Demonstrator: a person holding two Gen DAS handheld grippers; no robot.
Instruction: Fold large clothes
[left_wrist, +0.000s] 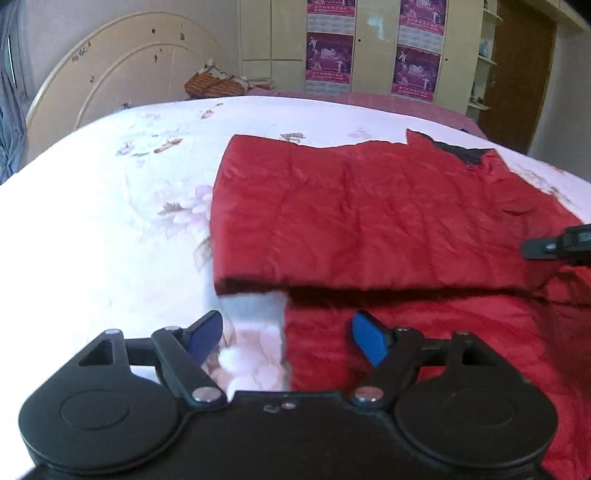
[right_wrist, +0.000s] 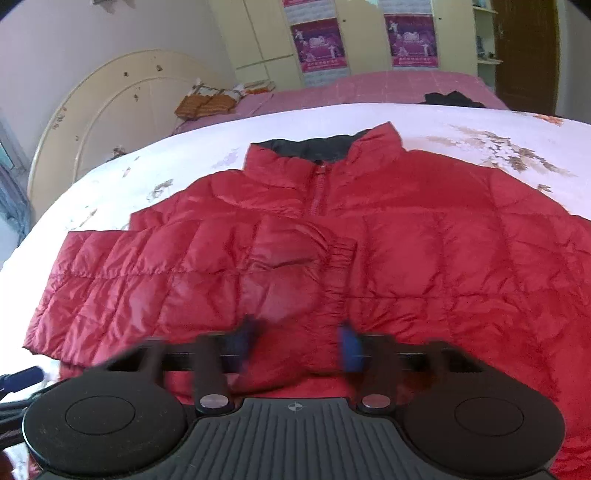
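A red quilted down jacket (right_wrist: 388, 258) lies flat on the white floral bedspread (left_wrist: 110, 229), zipped, with its dark-lined collar (right_wrist: 321, 147) at the far side. One sleeve is folded across the chest, its elastic cuff (right_wrist: 336, 258) near the middle. My right gripper (right_wrist: 299, 343) is open and empty, hovering just above the jacket's near part. My left gripper (left_wrist: 288, 332) is open and empty, low over the jacket's left edge (left_wrist: 288, 288), straddling red fabric and bedspread. The right gripper's tip (left_wrist: 554, 245) shows at the right of the left wrist view.
A cream curved headboard (left_wrist: 110, 74) stands at the far left. A pink bed (right_wrist: 369, 88) beyond holds an orange patterned bundle (right_wrist: 207, 103) and a dark garment (right_wrist: 450, 99). Cream wardrobes with purple posters (left_wrist: 328, 55) and a brown door (right_wrist: 524, 51) line the back.
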